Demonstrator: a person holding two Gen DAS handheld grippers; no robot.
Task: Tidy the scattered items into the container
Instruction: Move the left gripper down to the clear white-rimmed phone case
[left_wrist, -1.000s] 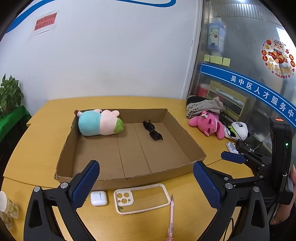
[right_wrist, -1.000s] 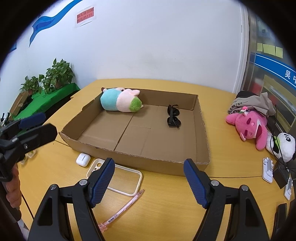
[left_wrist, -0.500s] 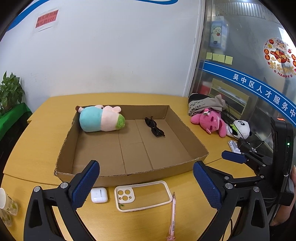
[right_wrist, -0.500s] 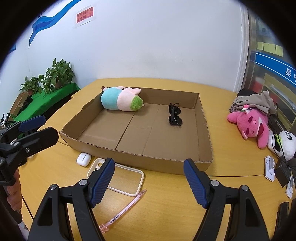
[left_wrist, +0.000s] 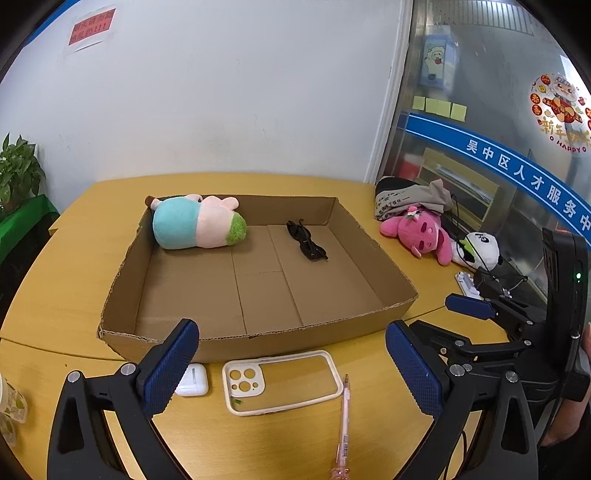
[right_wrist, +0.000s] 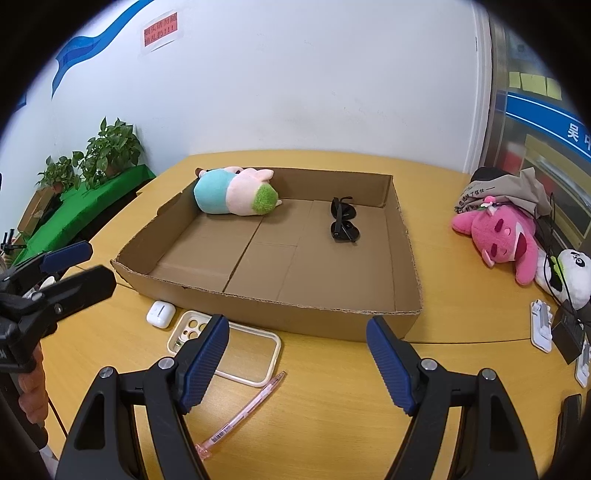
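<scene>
Plush toy (left_wrist: 197, 227) and sunglasses (left_wrist: 306, 243) already in cardboard tray (left_wrist: 258, 341) mid-frame — earbud case (left_wrist: 192, 382), phone case (left_wrist: 280, 380), pink pen (left_wrist: 344, 424) wait lower frame on surface (left_wrist: 55, 295). Left hand-held gripper (left_wrist: 291, 365), right hand-held gripper (right_wrist: 297, 360) — both wide open, empty.

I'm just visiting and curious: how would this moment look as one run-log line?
tongs: left tongs open, right tongs open | in box: plush, sunglasses | outside: earbud case, phone case, pen

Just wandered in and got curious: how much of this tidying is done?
Partly done. The plush toy and sunglasses already lie in the cardboard box. Nothing is in hand: both the left gripper and right gripper are open and empty. The earbud case, phone case and pink pen still lie on the table.
</scene>
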